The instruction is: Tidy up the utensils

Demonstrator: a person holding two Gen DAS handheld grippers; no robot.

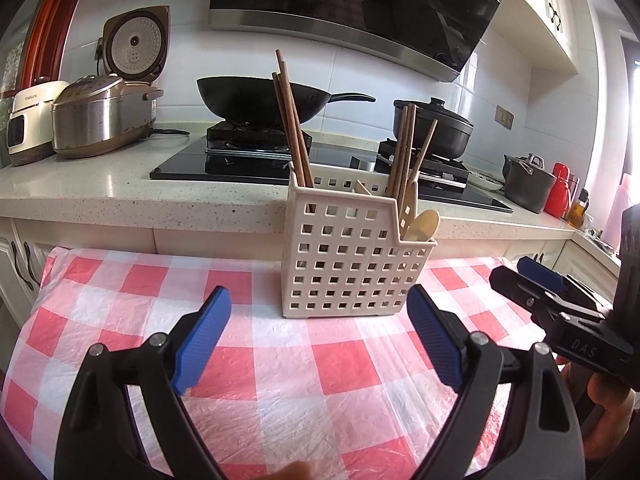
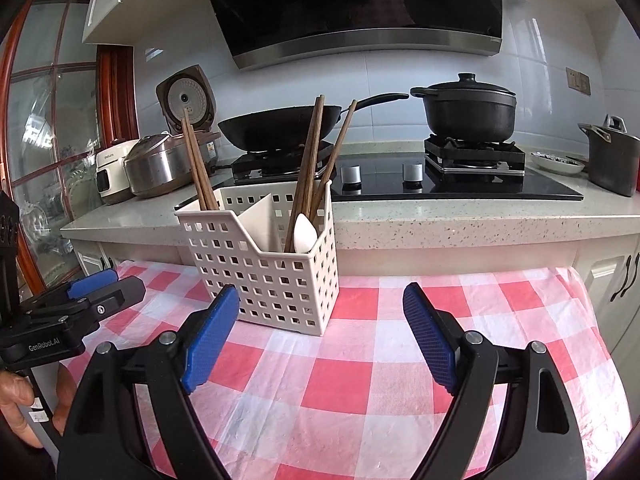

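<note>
Left wrist view: the white plastic holed basket (image 1: pixel 352 264) holds brown wooden chopsticks (image 1: pixel 292 128). In front of it, the left gripper (image 1: pixel 320 332) and right gripper (image 2: pixel 320 332) have jaws released, holding nothing.

A home kitchen: a wok (image 2: pixel 280 130) and lidded pot (image 2: pixel 468 110) sit on the gas hob (image 2: pixel 380 184), beneath a range hood (image 2: pixel 360 4), rice cookers (image 2: pixel 160 164) alongside.

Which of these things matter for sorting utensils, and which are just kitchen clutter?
Job: caddy, chopsticks, spoon, left gripper, right gripper, both open and empty.

Clutter: wok, black pot, rice cooker, grey pot, checked cloth.
</note>
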